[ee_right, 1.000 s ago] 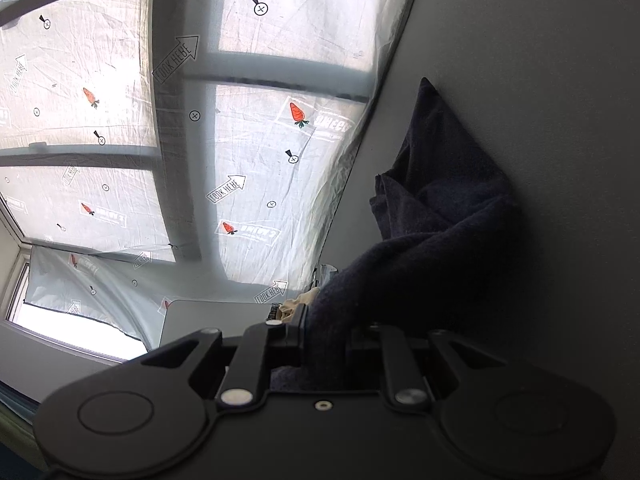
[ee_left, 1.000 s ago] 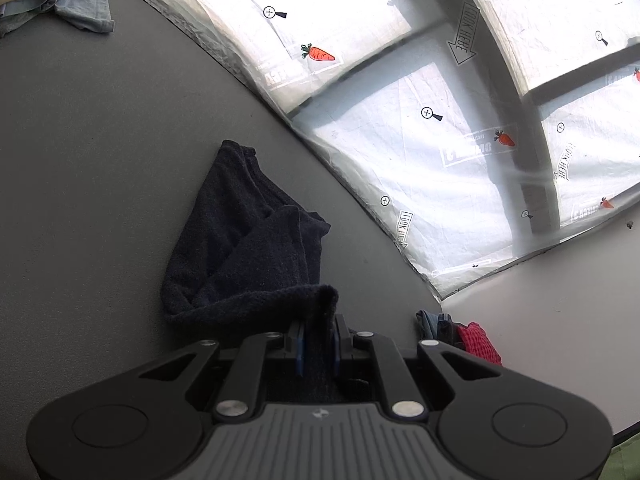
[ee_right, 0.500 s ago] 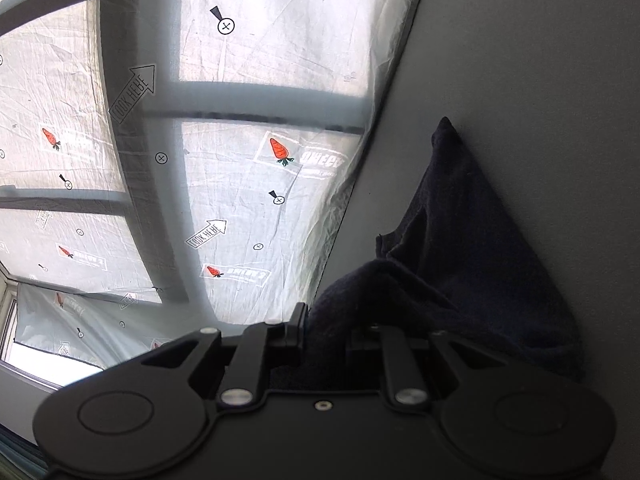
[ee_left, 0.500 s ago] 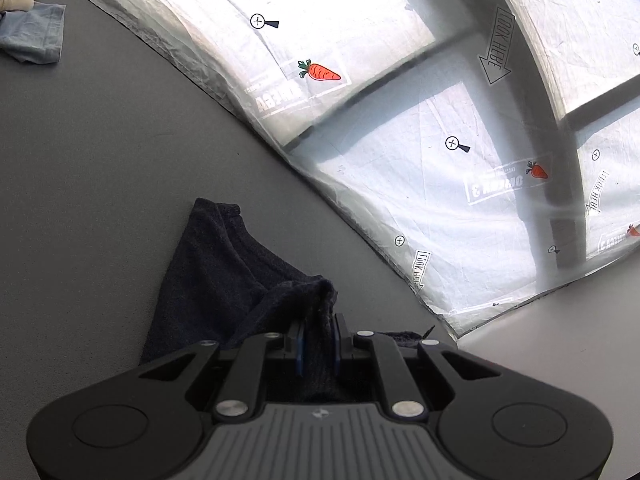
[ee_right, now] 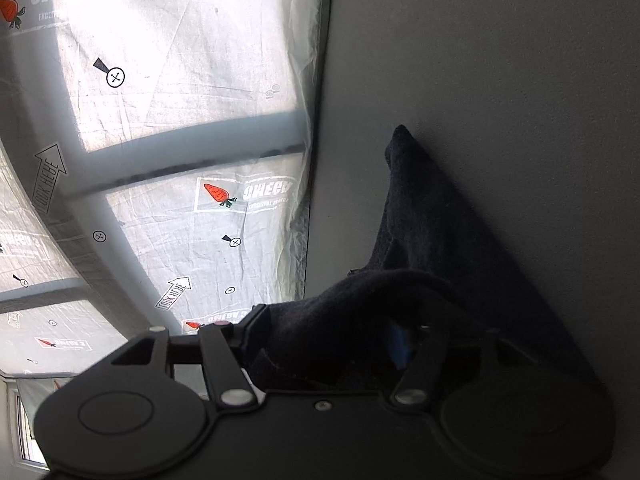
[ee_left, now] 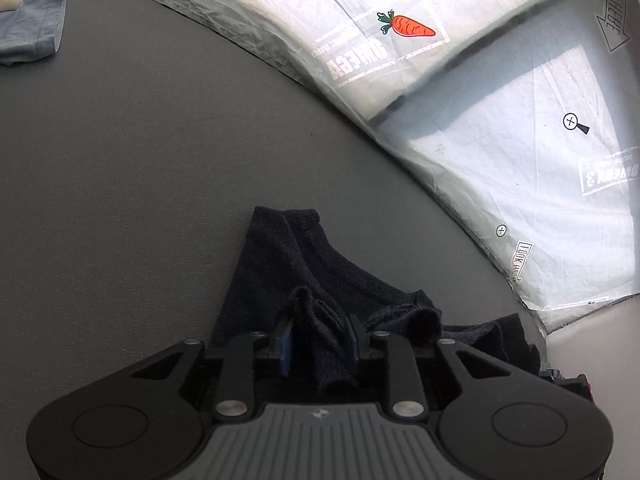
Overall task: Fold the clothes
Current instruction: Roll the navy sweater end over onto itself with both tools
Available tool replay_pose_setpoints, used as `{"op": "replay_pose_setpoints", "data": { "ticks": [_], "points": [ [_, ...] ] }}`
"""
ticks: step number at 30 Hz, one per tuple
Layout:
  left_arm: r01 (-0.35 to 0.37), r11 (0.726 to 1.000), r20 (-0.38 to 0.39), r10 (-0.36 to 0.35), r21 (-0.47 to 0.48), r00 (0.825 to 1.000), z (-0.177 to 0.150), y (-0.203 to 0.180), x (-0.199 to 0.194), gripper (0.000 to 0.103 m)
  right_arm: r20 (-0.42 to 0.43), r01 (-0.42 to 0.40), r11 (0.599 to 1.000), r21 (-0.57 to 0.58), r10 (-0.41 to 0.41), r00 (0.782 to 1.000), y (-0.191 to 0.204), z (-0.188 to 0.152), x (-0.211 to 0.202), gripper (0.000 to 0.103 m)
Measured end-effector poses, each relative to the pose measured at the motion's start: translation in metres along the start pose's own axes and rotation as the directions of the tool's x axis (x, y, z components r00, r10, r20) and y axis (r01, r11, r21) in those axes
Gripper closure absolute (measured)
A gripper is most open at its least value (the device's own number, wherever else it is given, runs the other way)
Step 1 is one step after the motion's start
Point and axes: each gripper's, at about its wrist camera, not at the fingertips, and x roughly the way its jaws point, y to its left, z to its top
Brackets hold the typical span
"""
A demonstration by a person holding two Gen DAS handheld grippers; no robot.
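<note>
Backlit, strong fisheye warp in both my wrist views.
Daylight glows through the printed plastic sheet (ee_left: 460, 92), blowing out its panes; the grey table (ee_left: 140, 160) stays dim and flat. Dark cloth (ee_right: 432, 240) near my fingers loses detail, edges bend and vignette black, sheet slightly soft.

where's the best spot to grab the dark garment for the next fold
The far ribbed corner of the dark garment, coming from above at the table's far side. That hemmed end lies flat and free on the grey table, while the near end is bunched between both grippers' parted jaws.
</note>
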Motion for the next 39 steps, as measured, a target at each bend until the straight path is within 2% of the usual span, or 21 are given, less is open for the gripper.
{"op": "replay_pose_setpoints", "data": {
  "ticks": [1, 6, 9, 12, 15, 21, 26, 32, 39],
  "points": [
    [-0.006, 1.0, 0.01, 0.006, 0.004, 1.0, 0.001, 0.0, -0.003, 0.041, 0.005, 0.005, 1.0, 0.001, -0.005, 1.0, 0.0, -0.001, -0.001, 0.041],
    [-0.029, 0.999, 0.058, 0.028, 0.017, 0.998, 0.003, 0.001, -0.018, 0.041, 0.04, 0.003, 1.0, 0.007, -0.004, 0.999, 0.004, -0.006, -0.007, 0.041],
    [-0.023, 0.999, 0.055, 0.021, 0.034, 0.998, -0.003, -0.005, -0.027, 0.041, 0.065, 0.011, 1.0, 0.022, -0.012, 0.998, 0.005, -0.005, -0.007, 0.041],
    [-0.001, 0.999, 0.021, 0.0, 0.047, 1.0, -0.015, -0.013, -0.028, 0.041, 0.074, 0.079, 0.997, 0.004, -0.079, 0.994, 0.007, -0.006, -0.006, 0.041],
    [0.012, 0.998, -0.029, -0.01, 0.065, 1.0, -0.028, -0.021, -0.023, 0.041, 0.055, 0.111, 0.994, -0.009, -0.11, 0.992, 0.008, -0.011, 0.002, 0.041],
    [-0.026, 0.991, -0.106, 0.04, 0.131, 0.994, -0.045, -0.032, -0.01, 0.041, 0.064, 0.18, 0.98, -0.085, -0.175, 0.982, 0.016, -0.019, 0.011, 0.041],
    [-0.043, 0.986, -0.121, 0.063, 0.158, 0.991, -0.049, -0.039, -0.004, 0.041, 0.058, 0.22, 0.97, -0.104, -0.215, 0.975, 0.017, -0.019, 0.016, 0.042],
    [-0.057, 0.985, -0.144, 0.081, 0.165, 0.986, -0.056, -0.04, -0.001, 0.041, 0.048, 0.261, 0.963, -0.073, -0.258, 0.965, 0.013, -0.016, 0.023, 0.042],
    [-0.086, 0.979, -0.166, 0.117, 0.184, 0.979, -0.063, -0.037, 0.01, 0.04, 0.038, 0.266, 0.96, -0.081, -0.264, 0.964, 0.013, -0.013, 0.027, 0.042]
  ]
}}
